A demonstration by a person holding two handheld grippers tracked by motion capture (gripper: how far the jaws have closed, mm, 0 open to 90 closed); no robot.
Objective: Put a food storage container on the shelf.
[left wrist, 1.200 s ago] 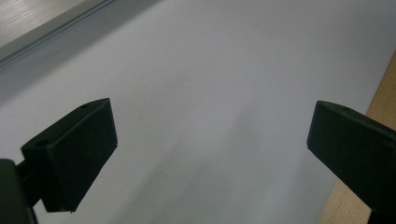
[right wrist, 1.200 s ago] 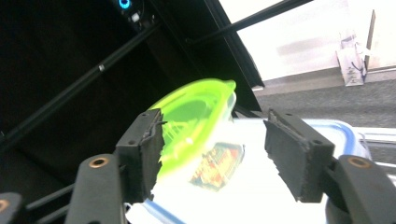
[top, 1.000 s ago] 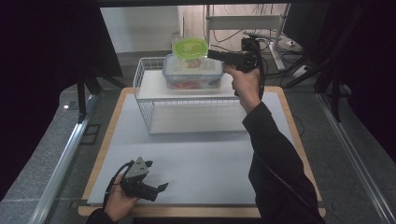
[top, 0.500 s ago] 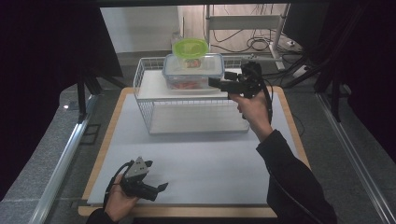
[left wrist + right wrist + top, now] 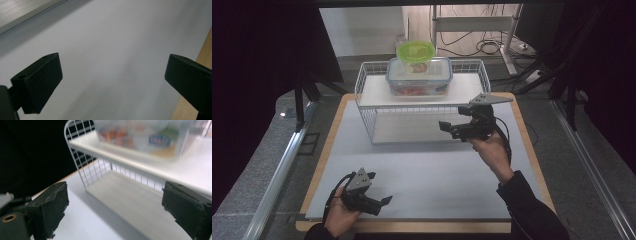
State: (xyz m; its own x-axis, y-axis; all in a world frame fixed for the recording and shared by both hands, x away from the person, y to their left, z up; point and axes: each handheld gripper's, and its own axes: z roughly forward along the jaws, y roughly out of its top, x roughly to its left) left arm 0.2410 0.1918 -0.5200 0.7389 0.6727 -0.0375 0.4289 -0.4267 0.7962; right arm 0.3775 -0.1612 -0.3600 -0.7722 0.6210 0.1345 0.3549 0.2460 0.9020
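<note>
Clear container (image 5: 419,76) with a blue-rimmed lid sits on the top shelf of the white wire rack (image 5: 367,112), toward the far side of the table (image 5: 437,175). A smaller tub with a green lid (image 5: 415,51) is stacked on it. In the right gripper view the clear container (image 5: 140,135) appears blurred, on the shelf above and beyond the jaws.

Right gripper (image 5: 451,129): held in the air just in front of the rack's right end, pointing left along its front; jaws spread wide, nothing between them. It is apart from the container.

Left gripper (image 5: 382,202): low at the near left of the white table surface, well apart from the rack; jaws spread wide and empty. Left gripper view shows bare white surface and a strip of wooden table edge (image 5: 197,72).
</note>
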